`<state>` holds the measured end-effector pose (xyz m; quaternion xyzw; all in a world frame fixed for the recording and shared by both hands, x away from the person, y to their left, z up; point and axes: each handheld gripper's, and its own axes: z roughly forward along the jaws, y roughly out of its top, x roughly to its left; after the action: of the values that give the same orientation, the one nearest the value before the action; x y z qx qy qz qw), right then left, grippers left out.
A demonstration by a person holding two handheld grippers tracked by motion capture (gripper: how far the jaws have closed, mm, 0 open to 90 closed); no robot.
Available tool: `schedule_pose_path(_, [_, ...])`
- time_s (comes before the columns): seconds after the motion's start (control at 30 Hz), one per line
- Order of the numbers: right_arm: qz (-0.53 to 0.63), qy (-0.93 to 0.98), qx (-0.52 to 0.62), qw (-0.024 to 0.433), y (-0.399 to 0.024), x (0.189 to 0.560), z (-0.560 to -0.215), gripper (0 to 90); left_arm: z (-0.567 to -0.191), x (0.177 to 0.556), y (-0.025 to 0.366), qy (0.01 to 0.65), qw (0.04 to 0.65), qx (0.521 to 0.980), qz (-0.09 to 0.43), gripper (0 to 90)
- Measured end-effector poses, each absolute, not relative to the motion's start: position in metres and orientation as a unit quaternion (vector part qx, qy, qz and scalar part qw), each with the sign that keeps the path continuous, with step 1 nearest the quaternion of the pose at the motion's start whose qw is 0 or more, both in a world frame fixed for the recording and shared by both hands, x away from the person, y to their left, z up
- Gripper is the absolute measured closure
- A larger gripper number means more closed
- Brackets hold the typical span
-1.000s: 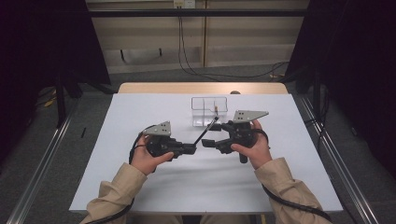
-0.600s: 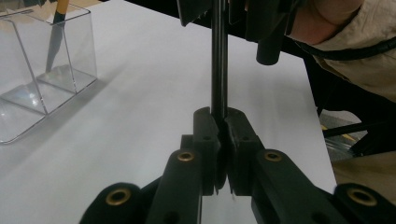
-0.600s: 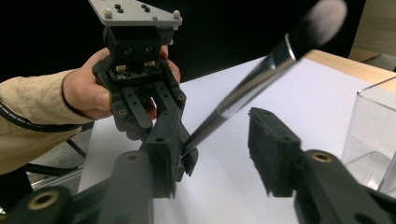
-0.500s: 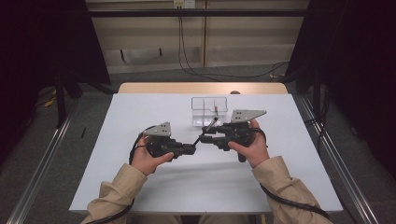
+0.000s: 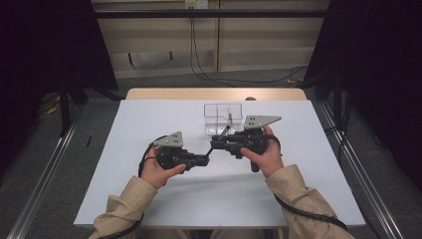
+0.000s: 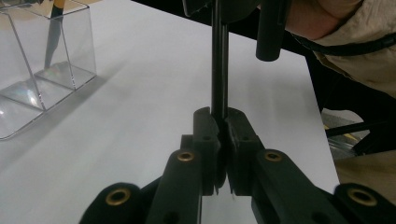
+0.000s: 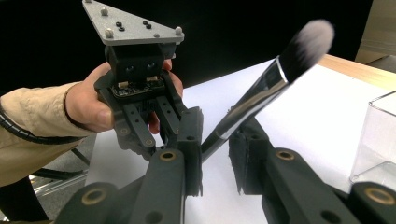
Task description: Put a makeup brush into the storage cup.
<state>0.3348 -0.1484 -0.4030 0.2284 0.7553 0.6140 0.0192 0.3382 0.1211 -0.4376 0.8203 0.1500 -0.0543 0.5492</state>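
The makeup brush (image 7: 261, 93) hangs in the air just in front of the clear organizer (image 5: 222, 118), its handle end clamped fast in the left tongs (image 6: 222, 128) and its shaft running between the right tongs (image 7: 215, 154), whose jaws have just been closing around it with a gap showing on one side. To hand it over cleanly, I would let the right tongs close fully on the shaft before the left ones let go, keeping both hands steady above the bench (image 5: 149, 119). No brand, label or writing can be read anywhere.
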Motion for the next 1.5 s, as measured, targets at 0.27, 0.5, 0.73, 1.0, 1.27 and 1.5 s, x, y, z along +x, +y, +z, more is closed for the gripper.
schedule_pose_path(0.27, [0.617, 0.752, 0.232, 0.008, -0.148, 0.336, -0.405, 79.2, -0.44, 0.339, 0.117, 0.144, 0.543, 0.826, -0.047, 84.3])
schedule_pose_path(0.5, [0.621, 0.747, 0.239, 0.001, -0.149, 0.335, -0.405, 82.0, -0.443, 0.339, 0.109, 0.141, 0.546, 0.825, -0.044, 84.1])
schedule_pose_path(0.73, [0.629, 0.738, 0.242, -0.009, -0.152, 0.333, -0.406, 83.9, -0.445, 0.339, 0.103, 0.139, 0.547, 0.824, -0.045, 83.7])
schedule_pose_path(1.0, [0.632, 0.737, 0.241, -0.006, -0.155, 0.33, -0.406, 84.2, -0.445, 0.338, 0.096, 0.137, 0.551, 0.821, -0.052, 83.6])
schedule_pose_path(1.27, [0.634, 0.733, 0.247, -0.003, -0.156, 0.329, -0.407, 84.4, -0.447, 0.339, 0.09, 0.137, 0.554, 0.819, -0.058, 83.6])
schedule_pose_path(1.5, [0.636, 0.73, 0.25, -0.003, -0.157, 0.33, -0.406, 84.4, -0.448, 0.34, 0.086, 0.134, 0.559, 0.816, -0.065, 83.2])
